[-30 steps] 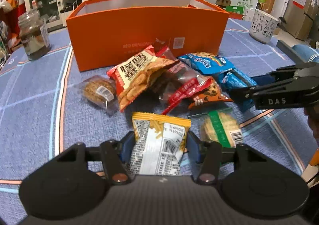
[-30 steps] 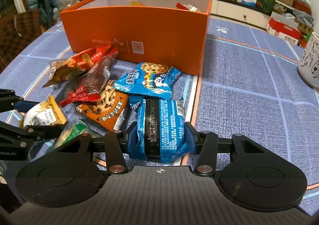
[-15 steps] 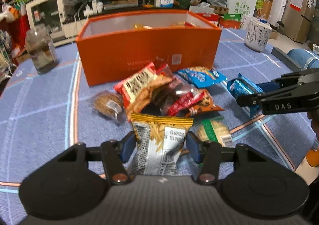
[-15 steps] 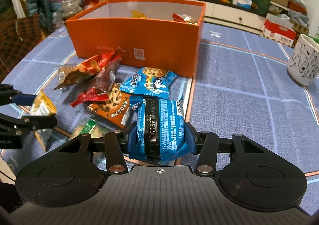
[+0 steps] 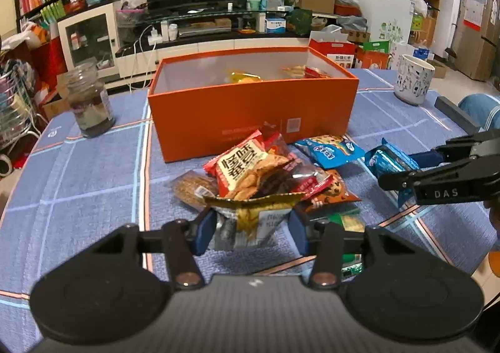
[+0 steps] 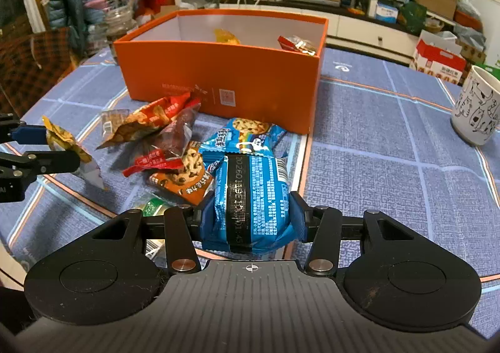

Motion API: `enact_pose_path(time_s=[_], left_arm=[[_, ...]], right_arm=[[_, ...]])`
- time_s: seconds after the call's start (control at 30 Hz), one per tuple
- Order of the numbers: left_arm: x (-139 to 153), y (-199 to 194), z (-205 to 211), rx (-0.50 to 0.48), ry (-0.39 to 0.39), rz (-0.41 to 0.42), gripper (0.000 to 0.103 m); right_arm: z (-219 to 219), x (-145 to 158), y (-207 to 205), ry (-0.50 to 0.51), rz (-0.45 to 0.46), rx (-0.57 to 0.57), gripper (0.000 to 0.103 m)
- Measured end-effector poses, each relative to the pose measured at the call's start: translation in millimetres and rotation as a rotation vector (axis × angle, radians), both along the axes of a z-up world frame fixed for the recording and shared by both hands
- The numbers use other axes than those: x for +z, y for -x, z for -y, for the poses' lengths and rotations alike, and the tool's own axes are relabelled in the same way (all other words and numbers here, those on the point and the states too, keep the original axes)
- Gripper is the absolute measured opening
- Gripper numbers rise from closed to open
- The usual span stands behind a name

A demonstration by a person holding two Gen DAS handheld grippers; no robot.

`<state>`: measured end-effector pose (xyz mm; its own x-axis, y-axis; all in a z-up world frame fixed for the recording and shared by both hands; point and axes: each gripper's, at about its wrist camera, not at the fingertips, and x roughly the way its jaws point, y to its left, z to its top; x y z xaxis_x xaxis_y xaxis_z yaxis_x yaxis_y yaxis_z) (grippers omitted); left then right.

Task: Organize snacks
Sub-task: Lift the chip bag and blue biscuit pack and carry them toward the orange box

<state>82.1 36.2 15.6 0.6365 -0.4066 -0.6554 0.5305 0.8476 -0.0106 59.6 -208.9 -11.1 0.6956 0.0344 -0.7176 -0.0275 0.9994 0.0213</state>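
Jaws closing, yellow snack packet (image 5: pixel 250 223) pinched between them.

The left gripper (image 5: pixel 251 229) is angled downward, its jaws closing on a crumpled yellow-and-silver foil snack packet (image 5: pixel 250 221). The right gripper (image 6: pixel 250 217) is likewise angled downward, clamped on a blue plastic-wrapped biscuit pack (image 6: pixel 253 196).

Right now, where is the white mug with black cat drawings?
In both views, the white mug with black cat drawings stands far right on the blue tablecloth, right of the orange box.
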Motion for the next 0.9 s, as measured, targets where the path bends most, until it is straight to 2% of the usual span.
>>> enact_pose_path(time_s=[0.2,0.43,0.67,0.9], left_arm=[[3,-1,-2,0.009,0.015,-0.002,0.048],[2,-10,0,0.061,-0.03,-0.006,0.048],[13,-10,2,0.112,-0.046,0.048,0.048],[27,-13,1,0.155,-0.026,0.05,0.048]], right_arm=[[2,0,0,-0.002,0.003,-0.004,0.035],[2,5,1,-0.008,0.015,-0.005,0.035],[0,16,5,-0.017,0.039,0.001,0.035],[-1,32,10,-0.033,0.076,-0.007,0.035]])
